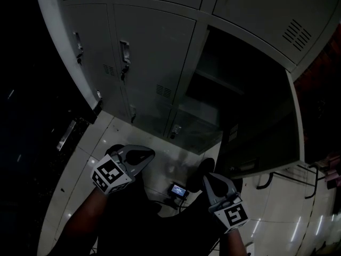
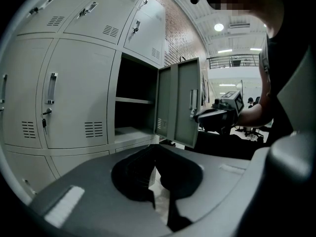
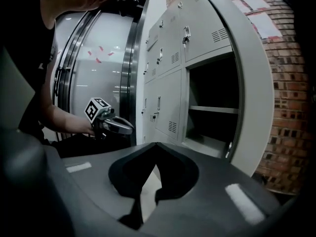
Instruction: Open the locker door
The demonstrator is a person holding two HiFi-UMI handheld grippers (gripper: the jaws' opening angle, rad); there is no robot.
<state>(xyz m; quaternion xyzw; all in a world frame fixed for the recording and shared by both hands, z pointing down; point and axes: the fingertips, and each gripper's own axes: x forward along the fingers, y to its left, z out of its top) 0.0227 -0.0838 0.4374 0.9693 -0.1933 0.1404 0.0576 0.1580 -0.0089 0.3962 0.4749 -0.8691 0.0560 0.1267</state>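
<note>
Right claw (image 3: 157,144) is sitting with jaws pressed together, pinching nothing. Left claw (image 2: 157,147) is doing the same: tips meeting, nothing between them. So two claws, both closed and empty.

In the head view the left claw (image 1: 146,156) and right claw (image 1: 209,179) are both hovering low over the floor (image 1: 96,137), in front of the locker bank (image 1: 154,52). One small lit device (image 1: 178,190) is lying on the floor between them.

The locker door (image 1: 261,143) is standing swung out to the right, leaf pointing toward the near side. The right claw is hanging just beside its near lower corner, apart from it. The left gripper view is showing the same door (image 2: 180,102) edge-on, with the right claw (image 2: 219,115) in front of its free edge.

One open compartment (image 2: 136,90), one shelf (image 2: 133,101) running across it and splitting it into an upper and a lower space. The interior is reading dark, so contents can't be made out. The right gripper view is showing that compartment (image 3: 212,88) and its shelf (image 3: 212,110) too.

Left of the opening, two closed doors (image 1: 149,63) are showing one handle each. A strip of bare floor is lying between the claws and the locker front. A brick wall (image 3: 291,107) is closing off the right side of the bank.
</note>
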